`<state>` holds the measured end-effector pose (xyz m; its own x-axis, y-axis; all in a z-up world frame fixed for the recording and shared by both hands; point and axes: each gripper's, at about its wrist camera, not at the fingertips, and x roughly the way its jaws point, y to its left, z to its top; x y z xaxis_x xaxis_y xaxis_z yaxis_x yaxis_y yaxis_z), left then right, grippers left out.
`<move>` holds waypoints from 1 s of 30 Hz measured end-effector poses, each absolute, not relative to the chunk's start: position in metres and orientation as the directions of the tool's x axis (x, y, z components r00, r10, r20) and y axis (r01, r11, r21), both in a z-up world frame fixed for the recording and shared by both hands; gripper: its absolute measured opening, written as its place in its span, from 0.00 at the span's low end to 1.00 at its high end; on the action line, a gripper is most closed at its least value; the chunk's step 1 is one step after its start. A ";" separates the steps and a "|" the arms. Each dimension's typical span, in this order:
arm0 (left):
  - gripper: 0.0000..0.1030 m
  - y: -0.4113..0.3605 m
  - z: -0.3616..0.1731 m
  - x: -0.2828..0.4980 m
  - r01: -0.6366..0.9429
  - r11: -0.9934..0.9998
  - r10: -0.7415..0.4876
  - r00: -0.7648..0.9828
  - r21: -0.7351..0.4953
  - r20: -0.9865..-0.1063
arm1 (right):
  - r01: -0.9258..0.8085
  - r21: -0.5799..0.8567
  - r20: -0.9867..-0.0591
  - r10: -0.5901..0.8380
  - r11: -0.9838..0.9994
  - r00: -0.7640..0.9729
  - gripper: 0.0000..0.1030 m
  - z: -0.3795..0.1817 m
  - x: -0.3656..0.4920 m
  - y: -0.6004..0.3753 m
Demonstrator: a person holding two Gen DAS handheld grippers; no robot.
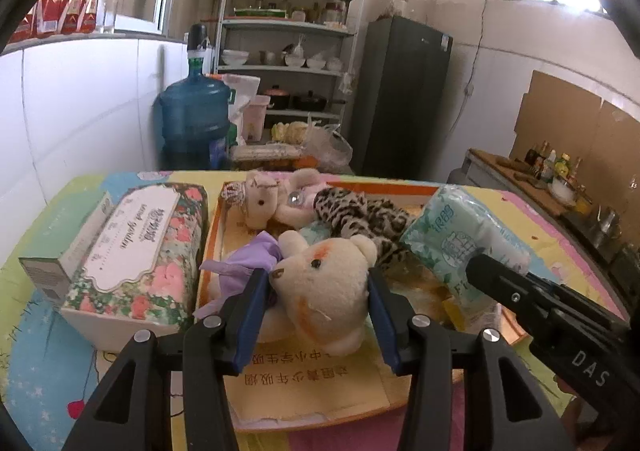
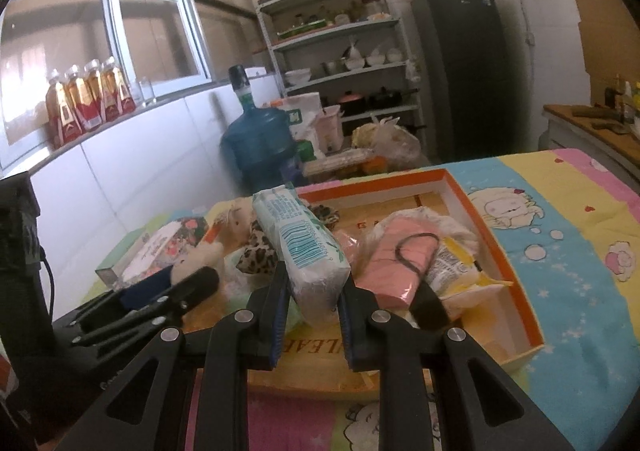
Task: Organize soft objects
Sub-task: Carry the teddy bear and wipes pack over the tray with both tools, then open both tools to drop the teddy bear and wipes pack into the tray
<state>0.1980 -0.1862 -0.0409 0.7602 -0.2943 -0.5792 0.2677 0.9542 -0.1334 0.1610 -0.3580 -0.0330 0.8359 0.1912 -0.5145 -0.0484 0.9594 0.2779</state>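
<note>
My left gripper (image 1: 316, 291) pinches the cream teddy bear (image 1: 328, 283) by its head, 1 blue pad on each side, over the near end of the orange-rimmed tray (image 1: 332, 184). A purple cloth (image 1: 244, 259) lies bunched at the bear's neck, touching my left pad. Behind the bear in the tray lie a leopard-print plush (image 1: 360, 215) and a smaller pale plush toy (image 1: 264, 199) with a shiny button at its chest. Left of the tray, just beside its rim, sits a floral tissue box (image 1: 140, 251), and a smaller grey carton (image 1: 60, 251) leans against that box's far side.

My right gripper (image 2: 314, 291) is clamped on a tissue pack (image 2: 300, 247) in clear wrap, its barcode facing up, the pack tilted up and away from me above the tray's middle. To its right in the tray (image 2: 476, 207) rest a pink packet (image 2: 396, 267) with a black loop of cord on top and a yellow-edged wipes pouch (image 2: 456, 267) just beside it. The tray stands on a cartoon-print tablecloth (image 2: 560, 235). In the left view the tissue pack (image 1: 460, 239) hangs right of the bear, close to it; I cannot tell whether they touch.
</note>
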 end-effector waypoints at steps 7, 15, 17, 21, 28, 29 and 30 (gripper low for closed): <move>0.53 -0.180 -0.053 0.215 0.243 0.950 -0.310 0.706 -0.193 -0.637 | -0.033 0.306 -0.541 0.202 0.951 0.816 0.26 -0.042 0.171 -0.363; 0.56 -0.177 -0.053 0.215 0.248 0.947 -0.321 0.702 -0.205 -0.636 | -0.021 0.318 -0.519 0.192 0.948 0.833 0.49 -0.039 0.165 -0.366; 0.57 -0.177 -0.052 0.214 0.249 0.947 -0.321 0.703 -0.203 -0.634 | -0.020 0.320 -0.509 0.190 0.947 0.840 0.52 -0.037 0.162 -0.368; 0.57 -0.177 -0.049 0.207 0.254 0.950 -0.312 0.712 -0.184 -0.628 | -0.018 0.315 -0.501 0.182 0.949 0.846 0.52 -0.034 0.157 -0.368; 0.87 -0.175 -0.037 0.194 0.288 0.937 -0.349 0.724 -0.199 -0.595 | -0.010 0.316 -0.487 0.171 0.949 0.857 0.53 -0.028 0.144 -0.369; 0.88 -0.176 -0.035 0.192 0.288 0.937 -0.349 0.731 -0.199 -0.586 | -0.010 0.319 -0.484 0.172 0.948 0.858 0.53 -0.027 0.142 -0.369; 0.88 -0.176 -0.032 0.190 0.291 0.936 -0.352 0.736 -0.199 -0.579 | -0.010 0.322 -0.482 0.173 0.947 0.859 0.53 -0.027 0.141 -0.369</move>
